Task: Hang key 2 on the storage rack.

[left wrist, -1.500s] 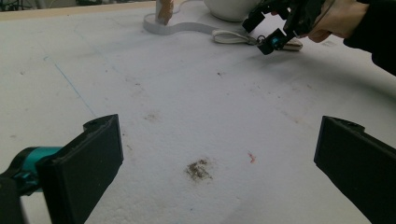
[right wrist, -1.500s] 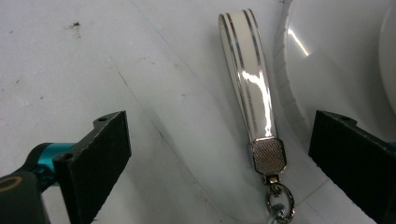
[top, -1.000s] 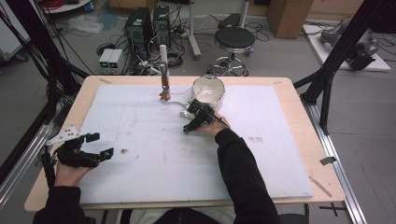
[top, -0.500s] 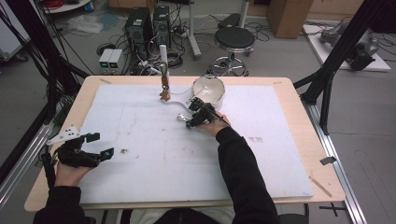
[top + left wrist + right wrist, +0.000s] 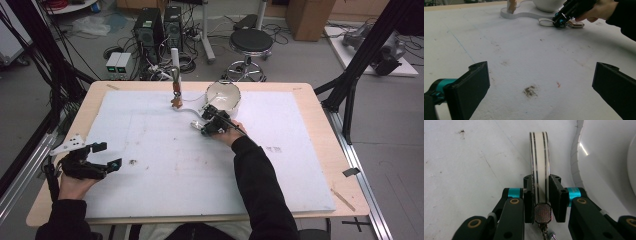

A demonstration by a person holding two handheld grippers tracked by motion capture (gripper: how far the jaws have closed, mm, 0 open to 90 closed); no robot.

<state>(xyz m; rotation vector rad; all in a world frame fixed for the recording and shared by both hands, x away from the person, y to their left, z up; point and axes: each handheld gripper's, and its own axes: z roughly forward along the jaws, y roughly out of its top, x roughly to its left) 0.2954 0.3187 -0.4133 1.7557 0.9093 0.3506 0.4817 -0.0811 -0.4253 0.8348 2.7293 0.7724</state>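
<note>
Right tool (image 5: 540, 195) has just closed on striped strap (image 5: 539, 157) beside bowl (image 5: 223, 95)

Grey floor (image 5: 300, 55), wooden bench (image 5: 320, 130) under a white sheet (image 5: 165, 150), black round stool (image 5: 251, 41), two computer towers (image 5: 159, 25) amid tangled cables, cardboard box (image 5: 307, 15), black frame struts (image 5: 370, 50)

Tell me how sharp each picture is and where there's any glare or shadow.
High view: even light, slightly soft, mild bending at the edges. Left gripper view: the table is sharp, the near jaws slightly blurred, soft shadow under the right gripper. Right gripper view: the striped strap between the jaws is crisp, with bright glare on the white bowl.
</note>
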